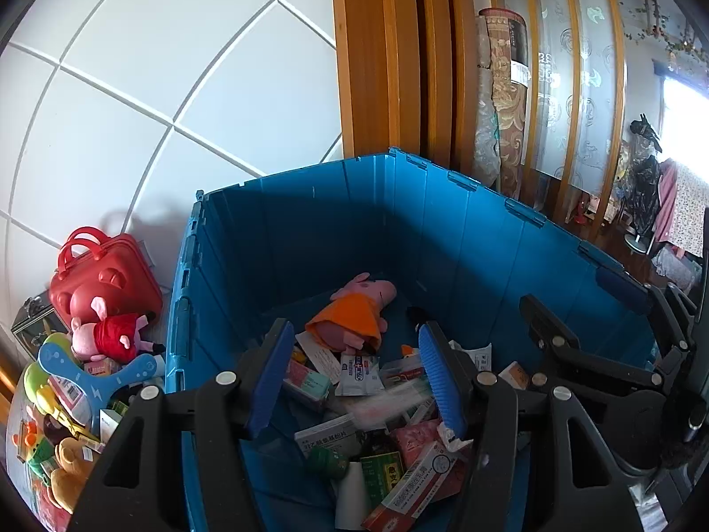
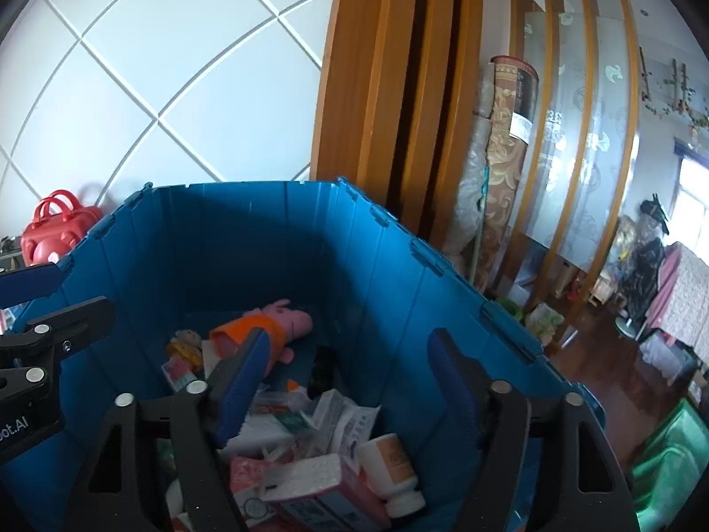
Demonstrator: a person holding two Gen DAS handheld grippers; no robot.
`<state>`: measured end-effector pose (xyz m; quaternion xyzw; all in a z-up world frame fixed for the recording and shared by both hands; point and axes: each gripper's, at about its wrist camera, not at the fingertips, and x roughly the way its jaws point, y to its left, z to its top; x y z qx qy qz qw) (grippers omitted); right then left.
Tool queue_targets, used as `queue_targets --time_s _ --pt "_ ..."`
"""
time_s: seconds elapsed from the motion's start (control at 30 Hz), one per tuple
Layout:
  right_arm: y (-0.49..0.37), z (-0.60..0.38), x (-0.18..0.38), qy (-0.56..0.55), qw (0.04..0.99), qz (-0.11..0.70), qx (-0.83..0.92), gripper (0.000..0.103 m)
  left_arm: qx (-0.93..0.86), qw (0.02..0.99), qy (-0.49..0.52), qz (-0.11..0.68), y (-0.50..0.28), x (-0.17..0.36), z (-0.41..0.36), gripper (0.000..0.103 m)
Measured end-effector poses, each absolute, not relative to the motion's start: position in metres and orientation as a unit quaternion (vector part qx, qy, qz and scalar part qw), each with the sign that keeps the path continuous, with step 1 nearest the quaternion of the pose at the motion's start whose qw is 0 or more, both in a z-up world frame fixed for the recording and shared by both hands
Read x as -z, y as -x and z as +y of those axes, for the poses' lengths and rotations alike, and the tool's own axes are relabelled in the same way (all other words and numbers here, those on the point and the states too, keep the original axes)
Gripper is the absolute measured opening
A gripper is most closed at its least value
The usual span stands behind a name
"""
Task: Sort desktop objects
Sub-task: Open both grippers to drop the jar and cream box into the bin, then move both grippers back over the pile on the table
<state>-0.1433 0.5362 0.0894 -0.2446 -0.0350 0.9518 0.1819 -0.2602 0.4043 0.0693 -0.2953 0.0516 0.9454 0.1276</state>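
Both tools hang released over the blue crate [image 1: 465, 239]: left tool [image 1: 354, 377], right tool [image 2: 345, 381]. Inside lie an orange-dressed pig plush [image 1: 354, 314] by the far wall, medicine boxes [image 1: 412, 487] and a white bottle [image 2: 392, 465] nearer.

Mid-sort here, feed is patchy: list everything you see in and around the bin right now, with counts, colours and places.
Bin: one, blue, open, centre of both views.
Pig plush in orange dress: one, pink, lying in the bin near the far wall.
Medicine boxes and sachets: many, mostly white, red and green, heaped on the bin floor; exact count unclear.
White bottle: one, orange label, on its side in the bin.
Pig plush in red dress: one, pink, outside the bin on its left.
Red case: one, with handles, behind that plush by the wall.
Toy pile: several, green, yellow, blue, outside at far left.
Left gripper: blue pads, open, empty, above the bin.
Right gripper: blue pads, open, empty, above the bin.
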Motion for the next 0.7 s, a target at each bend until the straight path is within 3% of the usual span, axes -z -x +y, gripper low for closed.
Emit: queue_targets --time_s 0.4,0.7 --pt "0.131 0.534 -0.092 0.238 0.182 -0.032 -0.953 0.082 -0.95 0.129 0.282 0.042 0.257 -0.072 0.4 0.058" --pt "0.109 0.508 -0.109 0.206 0.158 -0.033 -0.965 0.083 -0.966 0.124 0.229 0.006 0.21 -0.083 0.356 0.059"
